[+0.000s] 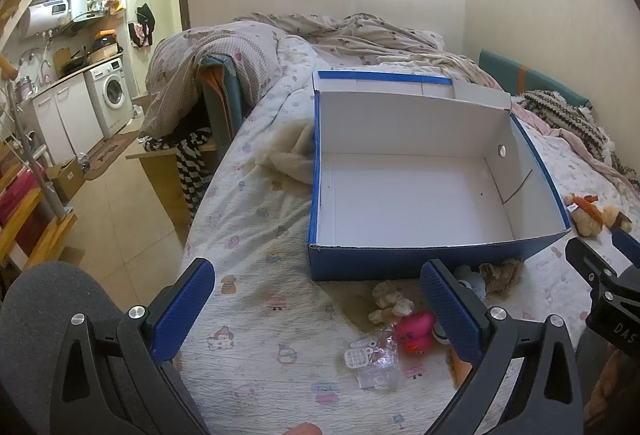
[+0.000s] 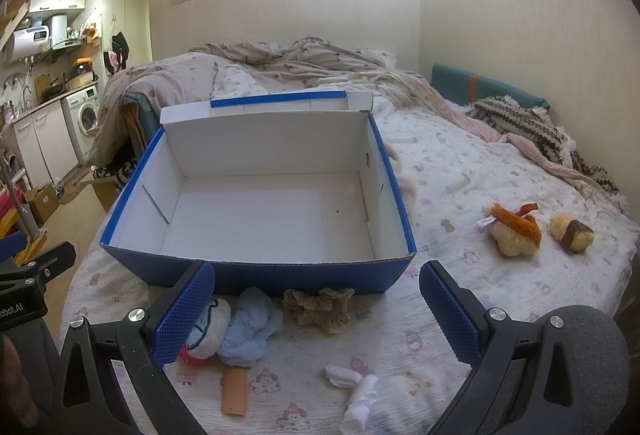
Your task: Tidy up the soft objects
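Note:
An open blue box with a white inside [image 1: 420, 195] [image 2: 260, 215] stands empty on the bed. In front of it lie a light blue plush [image 2: 244, 335], a brown frilly soft piece [image 2: 320, 307] [image 1: 500, 275], a pink toy [image 1: 416, 331], a cream plush [image 1: 390, 301] and white socks [image 2: 356, 391]. Right of the box lie an orange-scarfed plush [image 2: 514, 229] [image 1: 586, 215] and a small brown-and-cream plush [image 2: 570, 231]. My left gripper [image 1: 316, 311] is open and empty above the bed. My right gripper [image 2: 316, 311] is open and empty above the soft pieces.
A clear plastic packet with a white grid piece [image 1: 372, 363] and an orange tube [image 2: 235, 391] lie on the sheet. A rumpled duvet [image 1: 340, 31] and a knitted blanket [image 2: 532, 131] lie behind. The bed's left edge drops to a tiled floor [image 1: 120, 215].

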Action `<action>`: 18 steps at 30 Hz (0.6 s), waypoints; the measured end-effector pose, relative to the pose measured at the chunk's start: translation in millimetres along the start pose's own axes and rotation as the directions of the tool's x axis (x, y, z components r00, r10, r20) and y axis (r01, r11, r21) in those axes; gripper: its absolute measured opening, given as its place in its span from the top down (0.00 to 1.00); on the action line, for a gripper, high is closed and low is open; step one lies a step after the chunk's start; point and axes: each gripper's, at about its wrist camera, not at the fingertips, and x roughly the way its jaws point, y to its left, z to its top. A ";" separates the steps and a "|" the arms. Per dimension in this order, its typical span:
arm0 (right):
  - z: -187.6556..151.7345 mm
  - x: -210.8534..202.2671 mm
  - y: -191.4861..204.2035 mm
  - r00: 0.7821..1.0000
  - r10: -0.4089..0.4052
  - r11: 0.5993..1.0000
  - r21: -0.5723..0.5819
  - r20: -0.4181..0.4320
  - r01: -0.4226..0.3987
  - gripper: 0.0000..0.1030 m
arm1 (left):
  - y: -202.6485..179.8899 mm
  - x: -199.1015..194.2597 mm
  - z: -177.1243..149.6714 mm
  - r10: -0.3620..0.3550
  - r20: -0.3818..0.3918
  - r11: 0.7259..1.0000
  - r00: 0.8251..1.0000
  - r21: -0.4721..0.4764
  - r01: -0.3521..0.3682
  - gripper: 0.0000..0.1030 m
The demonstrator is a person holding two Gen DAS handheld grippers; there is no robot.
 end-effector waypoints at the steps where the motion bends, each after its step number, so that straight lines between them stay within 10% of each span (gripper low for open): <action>1: 0.0 0.0 0.1 1.000 0.000 1.000 0.000 0.000 0.000 0.00 | -3.0 -0.8 1.2 -0.001 0.001 1.000 1.000 -0.001 0.001 0.00; 18: 0.2 0.5 1.2 1.000 -0.002 1.000 -0.002 -0.001 0.002 0.00 | -2.3 -0.5 0.8 -0.002 0.000 1.000 1.000 -0.003 0.002 0.00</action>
